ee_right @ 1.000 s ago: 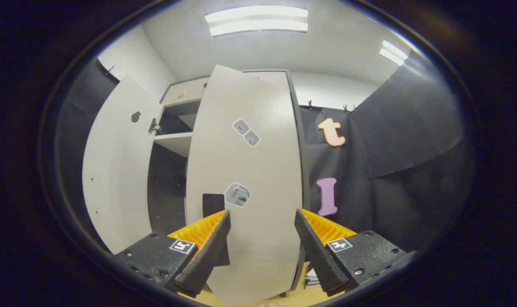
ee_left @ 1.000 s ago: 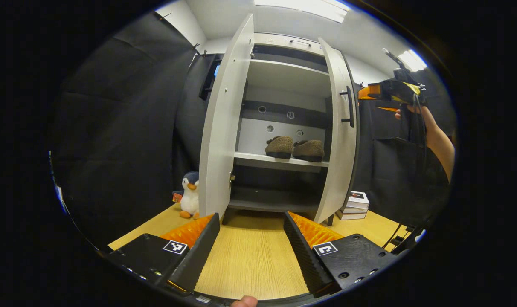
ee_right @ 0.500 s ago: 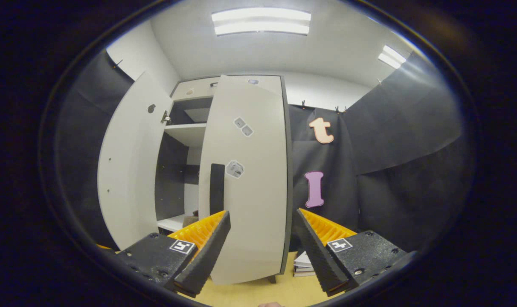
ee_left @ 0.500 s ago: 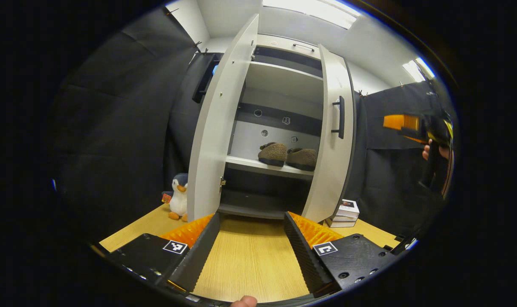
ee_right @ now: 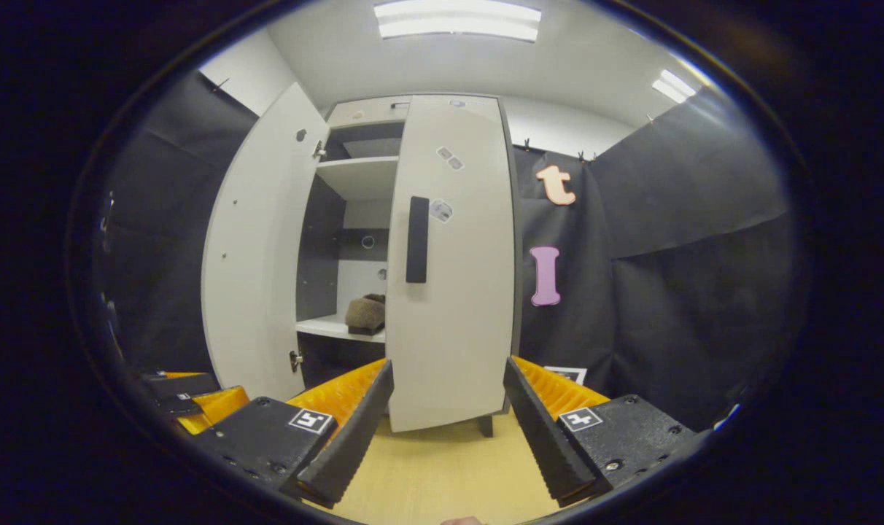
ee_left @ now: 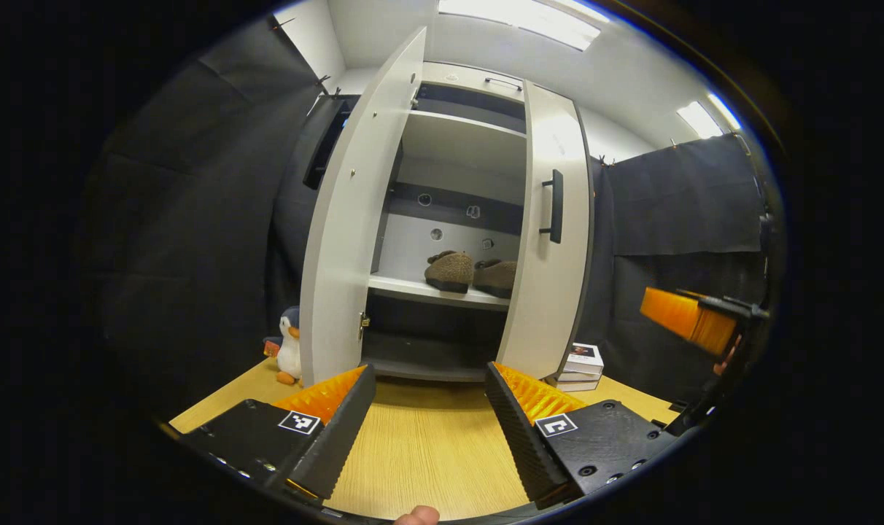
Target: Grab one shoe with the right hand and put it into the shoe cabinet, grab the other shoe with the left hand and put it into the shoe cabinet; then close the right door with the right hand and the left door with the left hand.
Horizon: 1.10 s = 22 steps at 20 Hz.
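A: Start at the jaws. What do you see?

B: In the left gripper view, the left gripper [ee_left: 429, 419] has its two fingers wide apart. Nothing is between them, just the bare wooden floor [ee_left: 427, 452]. They touch nothing.

A: And the other one?

B: In the right gripper view, the right gripper [ee_right: 448, 423] is wide apart too, and it holds nothing. Past its fingers stands the shoe cabinet [ee_right: 384, 240].

A: Where are the shoes?

B: Inside the shoe cabinet, on the middle shelf [ee_left: 435, 290]. The left gripper view shows both: the left shoe [ee_left: 449, 271] and the right shoe [ee_left: 496, 277], side by side and touching. The right gripper view shows one shoe [ee_right: 365, 313], peeking out past the edge of the right door [ee_right: 453, 270].

A: How are the doors?

B: The left door [ee_left: 347, 219] swings far out from the shoe cabinet. The right door is almost flat against the front, with a dark handle [ee_right: 416, 239] on it. In the left gripper view a small gap still shows at its edge.

A: What does one view have that the other lacks?

B: The left gripper view shows a toy penguin [ee_left: 289, 354] on the floor left of the shoe cabinet, and a stack of books [ee_left: 580, 362] on the floor to its right. It also shows the right gripper, far right of the shoe cabinet. The right gripper view shows the left gripper low down, left of the shoe cabinet.
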Tool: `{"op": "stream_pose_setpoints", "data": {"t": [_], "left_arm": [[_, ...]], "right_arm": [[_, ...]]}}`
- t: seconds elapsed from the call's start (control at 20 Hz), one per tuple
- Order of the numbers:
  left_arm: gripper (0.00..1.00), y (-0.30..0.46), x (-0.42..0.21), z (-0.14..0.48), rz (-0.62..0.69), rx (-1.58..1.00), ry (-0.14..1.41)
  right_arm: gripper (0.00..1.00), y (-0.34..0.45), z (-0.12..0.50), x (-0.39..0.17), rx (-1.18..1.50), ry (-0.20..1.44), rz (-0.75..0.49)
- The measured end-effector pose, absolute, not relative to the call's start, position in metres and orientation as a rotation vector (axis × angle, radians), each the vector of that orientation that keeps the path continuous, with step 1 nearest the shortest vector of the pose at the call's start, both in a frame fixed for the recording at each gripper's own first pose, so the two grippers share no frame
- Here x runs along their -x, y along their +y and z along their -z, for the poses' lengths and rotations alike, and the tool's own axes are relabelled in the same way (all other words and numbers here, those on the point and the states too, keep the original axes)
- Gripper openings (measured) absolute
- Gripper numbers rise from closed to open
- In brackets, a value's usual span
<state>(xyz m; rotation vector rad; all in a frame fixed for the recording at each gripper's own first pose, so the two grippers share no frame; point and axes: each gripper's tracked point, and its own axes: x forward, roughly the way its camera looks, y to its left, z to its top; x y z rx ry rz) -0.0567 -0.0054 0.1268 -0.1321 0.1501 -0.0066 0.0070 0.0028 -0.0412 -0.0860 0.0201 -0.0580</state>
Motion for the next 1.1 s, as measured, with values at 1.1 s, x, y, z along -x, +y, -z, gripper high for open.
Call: {"op": "stream_pose_setpoints", "data": {"t": [1.1], "left_arm": [[0.92,0.214,-0.026,-0.303,-0.366,0.057,-0.208]], "right_arm": [[0.98,0.002,0.079,-0.007,0.130,0.029,0.068]]}}
